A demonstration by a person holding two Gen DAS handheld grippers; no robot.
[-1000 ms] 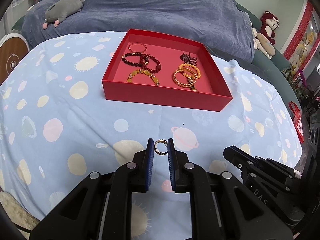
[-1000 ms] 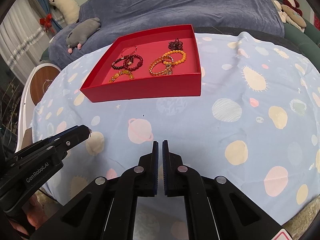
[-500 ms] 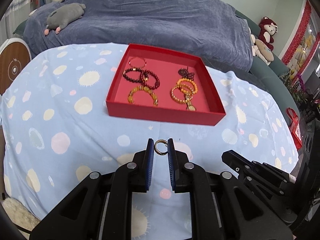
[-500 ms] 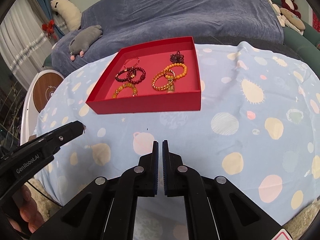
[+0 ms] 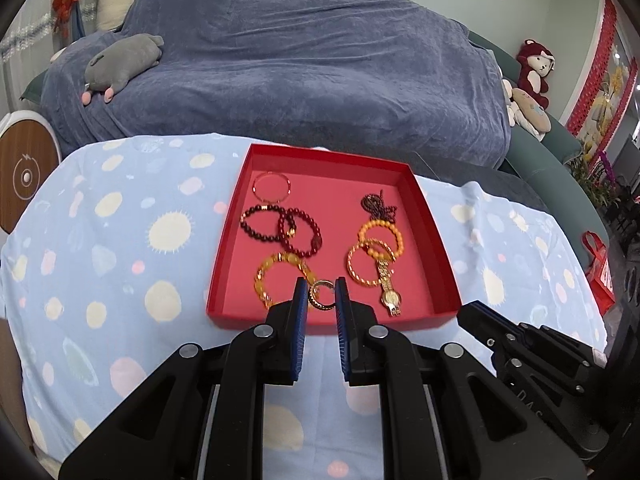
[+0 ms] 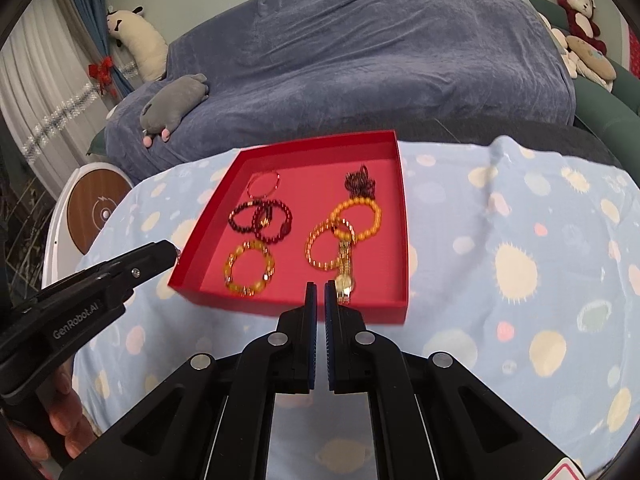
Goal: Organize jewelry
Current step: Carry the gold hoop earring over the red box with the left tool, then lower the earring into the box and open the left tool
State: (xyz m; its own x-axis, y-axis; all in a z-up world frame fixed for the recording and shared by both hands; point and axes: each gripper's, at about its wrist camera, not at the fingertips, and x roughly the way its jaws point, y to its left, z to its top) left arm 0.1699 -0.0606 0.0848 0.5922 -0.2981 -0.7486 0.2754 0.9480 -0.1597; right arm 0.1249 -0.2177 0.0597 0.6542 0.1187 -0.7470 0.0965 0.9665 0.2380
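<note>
My left gripper is shut on a small gold ring and holds it in the air in front of the near wall of the red tray. The tray holds dark red bead bracelets, yellow bead bracelets, orange bracelets, a gold watch, a thin hoop and a dark necklace. My right gripper is shut and empty, in front of the tray. The left gripper shows at the left of the right wrist view.
The table wears a light blue cloth with planets and suns. Behind it is a sofa under a blue-grey cover with a grey plush. A round white and wood device stands at the left.
Both grippers have risen and tilted up, so the tray now looks lower and closer to the fingertips. The left gripper still holds the ring. The right gripper stays shut.
</note>
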